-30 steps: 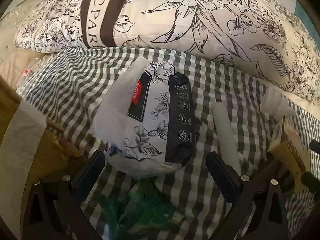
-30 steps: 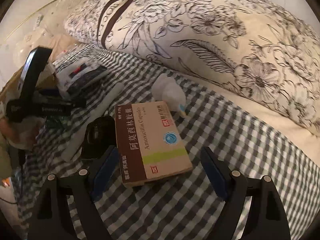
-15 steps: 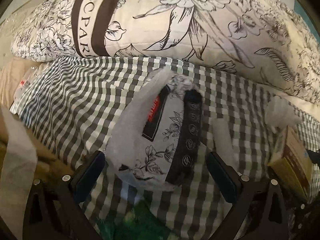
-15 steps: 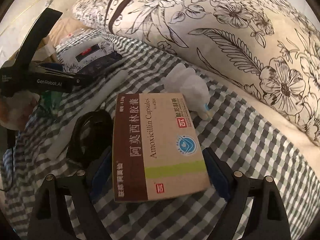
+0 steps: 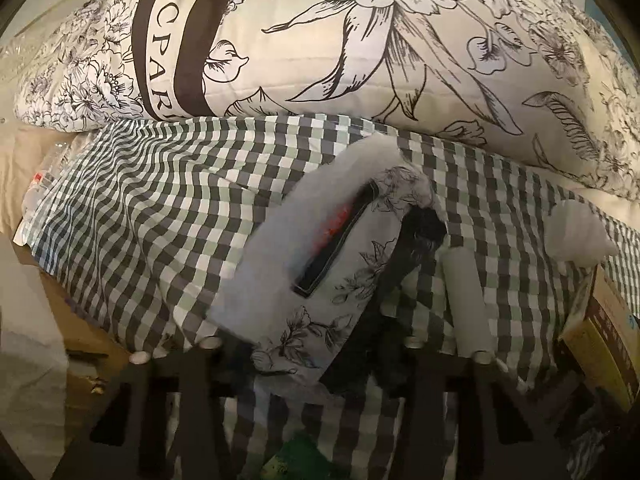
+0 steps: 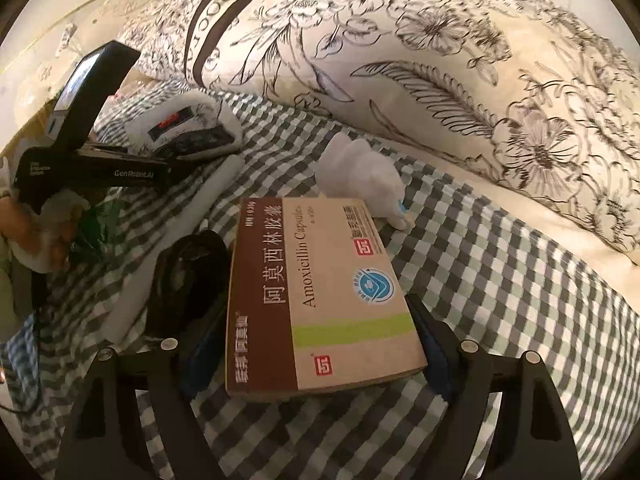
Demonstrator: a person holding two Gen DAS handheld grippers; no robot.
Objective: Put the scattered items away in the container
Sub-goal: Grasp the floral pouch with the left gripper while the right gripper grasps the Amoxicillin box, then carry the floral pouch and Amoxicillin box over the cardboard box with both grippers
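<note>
A floral black-and-white tissue pack (image 5: 320,280) lies tilted on the checked sheet (image 5: 160,216). Its near end sits between the fingers of my left gripper (image 5: 312,364), whose jaws are closing and squeezing it. From the right wrist the same tissue pack (image 6: 188,128) shows at the tip of the left gripper (image 6: 120,172), held by a hand. A brown amoxicillin box (image 6: 320,280) lies flat on the sheet. My right gripper (image 6: 320,340) straddles it; its jaws are closing and the blue pads (image 6: 204,340) touch both long sides.
A white tube (image 5: 464,304), a small white bottle (image 6: 368,184), a black round thing (image 6: 188,280) and a green packet (image 5: 296,460) lie near the two items. A big floral pillow (image 5: 360,40) borders the far side. Brown cardboard (image 5: 80,340) shows at the left bed edge.
The left jaws went from wide apart to closed on the tissue pack, which tipped to the right. The right gripper came nearer, so its pads now flank the medicine box.
</note>
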